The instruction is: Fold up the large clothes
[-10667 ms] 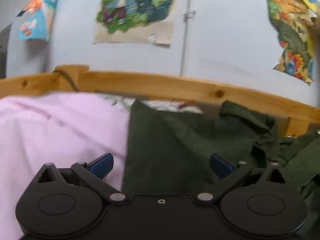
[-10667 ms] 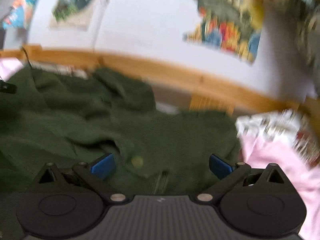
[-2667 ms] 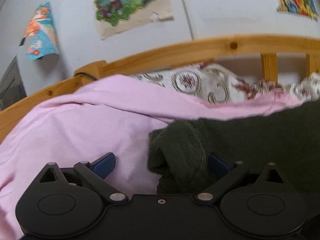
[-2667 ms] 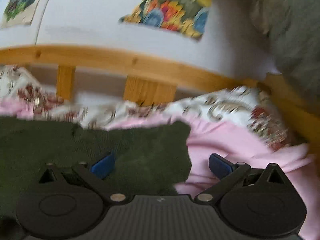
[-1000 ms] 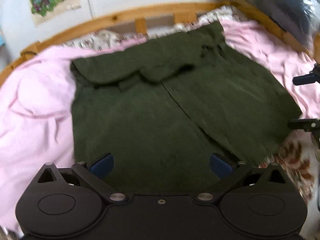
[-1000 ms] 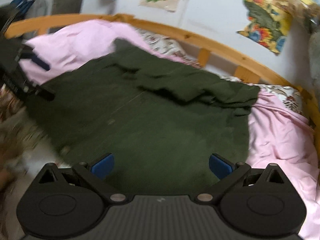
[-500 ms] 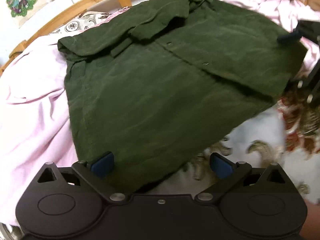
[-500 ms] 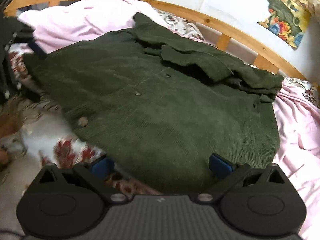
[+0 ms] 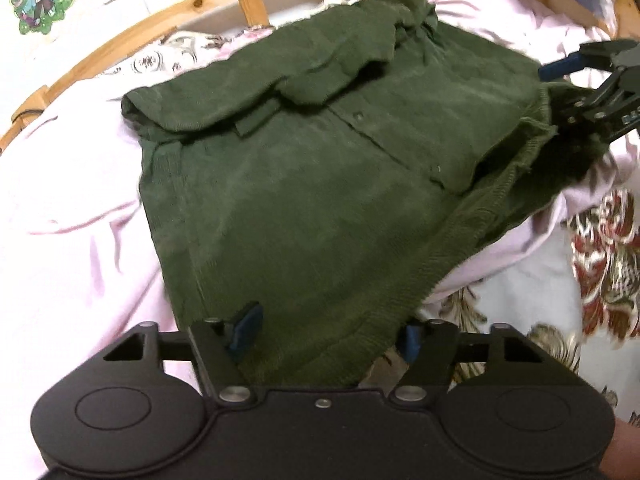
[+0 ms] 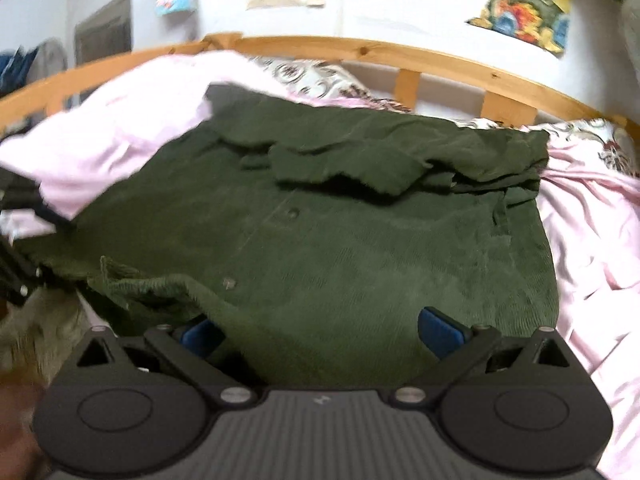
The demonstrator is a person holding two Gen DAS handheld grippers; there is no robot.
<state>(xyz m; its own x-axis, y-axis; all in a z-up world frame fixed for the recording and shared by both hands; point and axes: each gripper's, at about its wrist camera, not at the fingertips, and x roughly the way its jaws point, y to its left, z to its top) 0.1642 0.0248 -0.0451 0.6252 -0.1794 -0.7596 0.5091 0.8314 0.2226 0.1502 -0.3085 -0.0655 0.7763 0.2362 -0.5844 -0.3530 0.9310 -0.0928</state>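
Note:
A dark green corduroy shirt (image 9: 304,184) lies spread on the pink sheet, collar and folded sleeves towards the headboard; it also shows in the right wrist view (image 10: 360,248). My left gripper (image 9: 328,336) has its fingers around the shirt's near left hem corner, jaws partly closed on the cloth. My right gripper (image 10: 320,332) is around the near right hem corner, which is bunched and lifted. The right gripper also shows in the left wrist view (image 9: 580,80), with the hem raised at it.
A pink sheet (image 9: 72,216) and a floral quilt (image 9: 600,240) cover the bed. A wooden slatted headboard (image 10: 408,76) runs along the far side, with posters on the white wall (image 10: 400,8) behind.
Both grippers have come down to the shirt's near hem. Their jaws have narrowed onto the two bottom corners and the right corner has lifted and bunched.

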